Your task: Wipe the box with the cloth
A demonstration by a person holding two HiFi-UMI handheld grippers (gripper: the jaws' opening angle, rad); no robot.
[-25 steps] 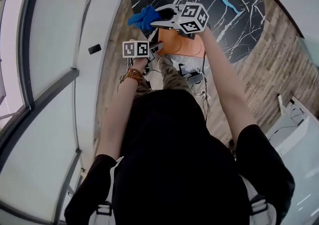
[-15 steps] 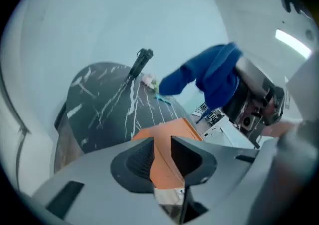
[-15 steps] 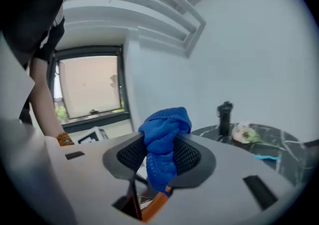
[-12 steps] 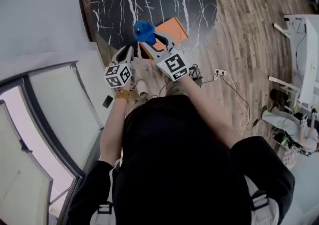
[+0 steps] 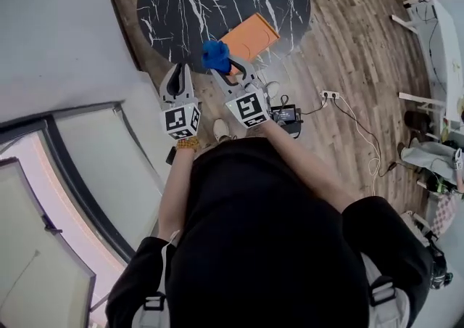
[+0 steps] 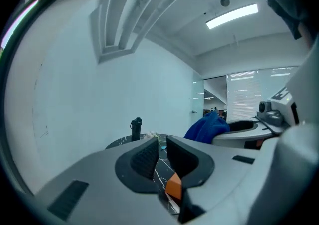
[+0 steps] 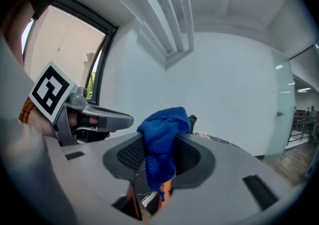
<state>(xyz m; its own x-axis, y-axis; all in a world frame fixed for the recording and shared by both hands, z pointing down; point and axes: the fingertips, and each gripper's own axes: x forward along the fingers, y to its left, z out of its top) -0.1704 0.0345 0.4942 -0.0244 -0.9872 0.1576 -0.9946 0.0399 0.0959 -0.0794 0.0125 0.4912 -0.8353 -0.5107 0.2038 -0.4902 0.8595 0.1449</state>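
Clamped in the right claw [image 5: 221, 67]: the blue cloth [image 5: 214, 54], raised by the near edge of the black marble table [image 5: 188, 7]. Just beyond, flat at that edge: the orange box [image 5: 250, 35], long axis slanting away rightward, closer to this claw. Left claw [image 5: 176, 76] empty, just squeezed to a slit. Around: wooden floor [image 5: 348, 51], white wall [image 5: 65, 29].

- A round black marble table [image 5: 188, 7] stands ahead of you, near the grey wall [image 5: 65, 29].
- Wood-plank floor [image 5: 362, 43] spreads to your right, with a power strip [image 5: 330, 94] and cables lying on it.
- A dark-framed window [image 5: 94, 167] runs along your left.
- A white desk [image 5: 435, 14] sits far right.
- A strip light [image 6: 232, 16] glows on the ceiling.
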